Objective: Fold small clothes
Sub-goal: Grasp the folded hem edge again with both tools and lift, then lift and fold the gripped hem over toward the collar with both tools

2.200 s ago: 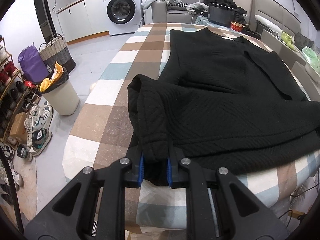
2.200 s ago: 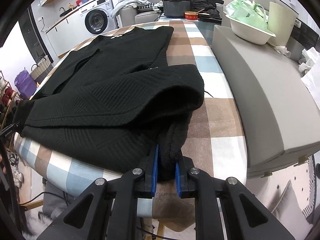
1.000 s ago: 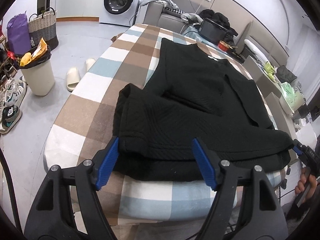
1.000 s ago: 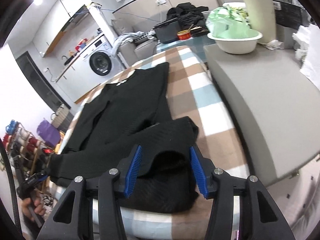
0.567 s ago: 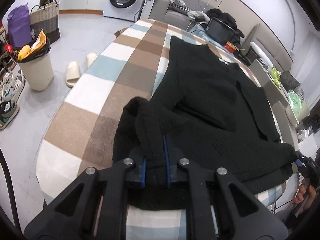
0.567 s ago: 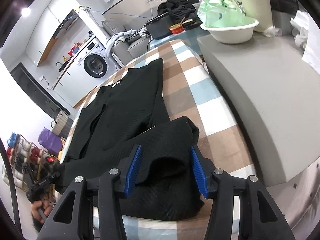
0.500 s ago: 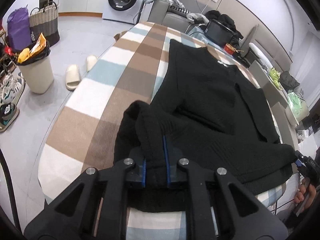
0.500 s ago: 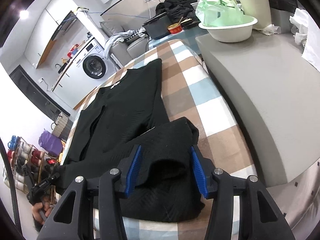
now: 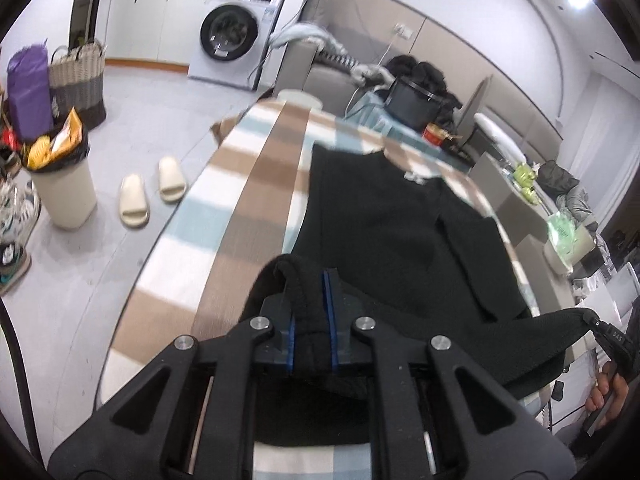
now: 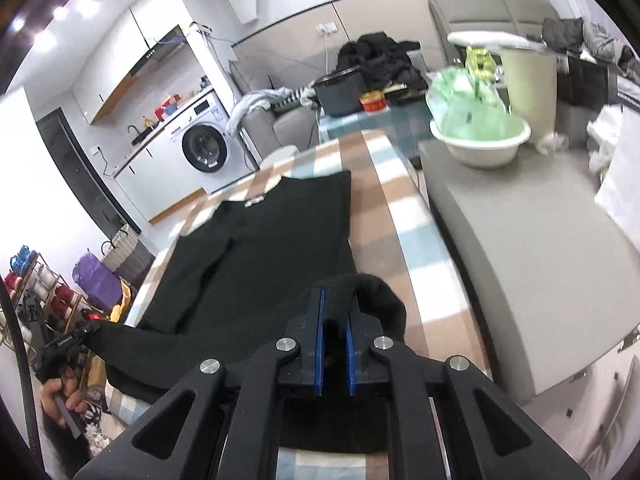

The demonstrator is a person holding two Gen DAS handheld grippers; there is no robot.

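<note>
Left wrist view: we hold the left gripper (image 9: 311,322) clenched on a bunched fold of the black sweater (image 9: 384,224), the knit pinched between its blue pads (image 9: 329,308). Ahead of the fingers the sweater lies spread on the checked tablecloth (image 9: 256,184), collar at the far end. Right of the fingers, the sweater's edge stretches to our right gripper (image 9: 596,326), held in a hand (image 9: 606,390). Left of the fingers, on the floor: slippers (image 9: 152,190), bin (image 9: 64,188), washing machine (image 9: 232,40) beyond.

Right wrist view: the right gripper (image 10: 334,334), jaws having just been closing, grasps a hump of the black sweater (image 10: 260,240) between its pads (image 10: 319,332). Ahead lies the sweater body on the checked tablecloth (image 10: 396,216). Left of the fingers, the lifted edge runs to the left gripper (image 10: 90,330). Right of the fingers: a grey cushion (image 10: 532,248) bearing a basin (image 10: 480,148).
</note>
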